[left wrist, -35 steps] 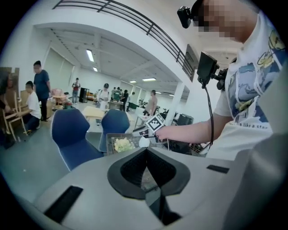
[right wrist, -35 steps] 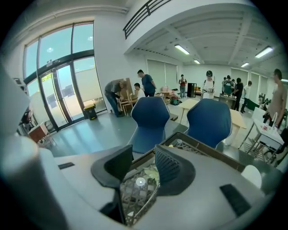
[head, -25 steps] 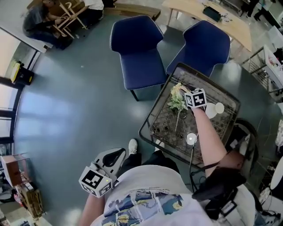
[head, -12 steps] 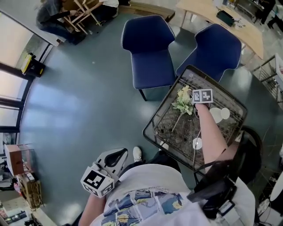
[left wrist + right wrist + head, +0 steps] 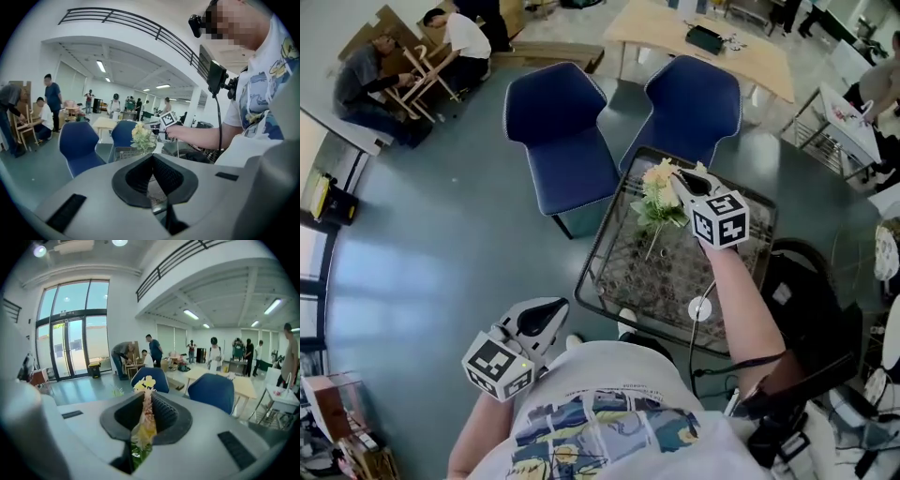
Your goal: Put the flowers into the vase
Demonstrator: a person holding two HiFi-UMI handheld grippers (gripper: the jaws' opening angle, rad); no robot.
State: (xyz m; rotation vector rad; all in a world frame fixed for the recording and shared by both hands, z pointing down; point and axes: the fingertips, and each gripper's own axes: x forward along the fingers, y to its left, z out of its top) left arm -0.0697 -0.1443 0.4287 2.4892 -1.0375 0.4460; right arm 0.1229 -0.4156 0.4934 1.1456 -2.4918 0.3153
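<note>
Jaws of the right gripper (image 5: 148,405) are clenched on the flowers (image 5: 146,382), blooms poking past their tips, over the table (image 5: 649,274). Left gripper (image 5: 153,172) jaws are pressed together, empty.

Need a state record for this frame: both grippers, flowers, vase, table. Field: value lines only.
right gripper: shut on flowers, held over the table
left gripper: shut, empty, held low and away from the table
flowers: pale yellow bunch, blooms past the jaw tips, stem hanging down toward the table
table: dark frame, patterned top, next to two blue chairs
vase: cannot be made out in any view
task state: flowers gripped, not yet in a vase
</note>
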